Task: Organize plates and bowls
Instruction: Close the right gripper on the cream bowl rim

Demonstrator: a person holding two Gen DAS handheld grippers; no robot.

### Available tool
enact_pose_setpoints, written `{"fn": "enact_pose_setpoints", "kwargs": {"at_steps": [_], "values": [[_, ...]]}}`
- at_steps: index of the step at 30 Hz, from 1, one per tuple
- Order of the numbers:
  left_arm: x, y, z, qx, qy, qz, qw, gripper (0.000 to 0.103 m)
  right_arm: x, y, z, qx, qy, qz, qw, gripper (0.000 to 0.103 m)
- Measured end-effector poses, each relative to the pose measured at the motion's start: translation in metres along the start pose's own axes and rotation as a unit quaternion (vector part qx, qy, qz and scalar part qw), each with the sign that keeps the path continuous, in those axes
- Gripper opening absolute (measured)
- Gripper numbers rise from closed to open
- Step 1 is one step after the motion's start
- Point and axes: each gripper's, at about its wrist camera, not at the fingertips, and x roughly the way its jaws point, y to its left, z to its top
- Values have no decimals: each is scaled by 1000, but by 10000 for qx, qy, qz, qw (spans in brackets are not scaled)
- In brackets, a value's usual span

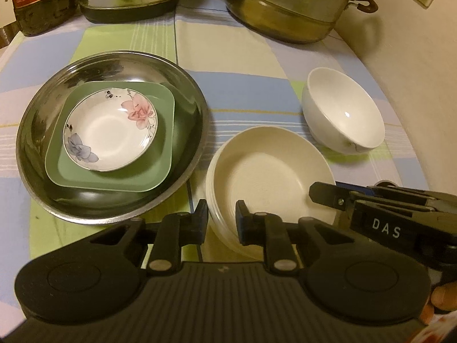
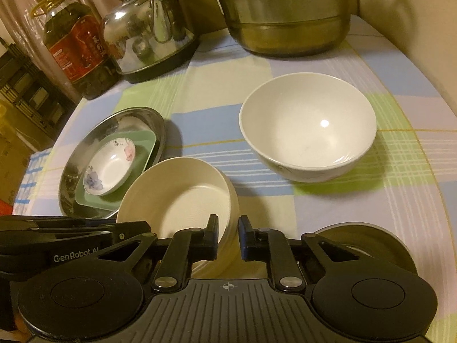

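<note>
Left wrist view: left gripper (image 1: pixel 221 218) fingers are clamping the near rim of the cream plate (image 1: pixel 271 180), sitting on the checked tabletop (image 1: pixel 242 43). Right gripper (image 2: pixel 228 235) fingers are pinching the plate's opposite rim; white bowl (image 2: pixel 308 131) is standing just beyond.

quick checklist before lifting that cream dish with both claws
1. Left claw around the cream dish rim, one finger inside, one outside: ok.
2. Right claw around the opposite rim: ok.
3. Pads actually pressing the rim, both sides: cannot tell.
4. Dish is free of the steel tray beside it: cannot tell, the edges look very close.
5. White bowl stands apart from the dish: ok.
6. Tray already stacked, green square plate and flowered saucer: ok.
</note>
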Motion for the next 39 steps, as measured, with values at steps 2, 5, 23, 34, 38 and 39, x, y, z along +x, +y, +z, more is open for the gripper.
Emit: {"fn": "enact_pose_setpoints", "kwargs": {"at_steps": [2,5,23,34,38,39], "values": [[-3,0,0,10,-23,-29,10000,17,-1,0,0,7,-6,-12,10000,15],[-11,-1,1,15,-76,-68,9999,17,-7,1,1,59,-45,19,10000,14],[-48,-43,47,552,-547,-319,9965,17,-65,-7,40,324,-484,-52,9983,15],[-17,-93,86,878,-559,-639,9925,17,-78,-52,73,847,-681,-405,9933,15],[-7,-102,96,970,-568,-652,9915,17,-77,-66,80,956,-708,-475,9918,15],[-4,-104,97,996,-565,-643,9913,17,-76,-69,81,969,-689,-507,9916,15]]}}
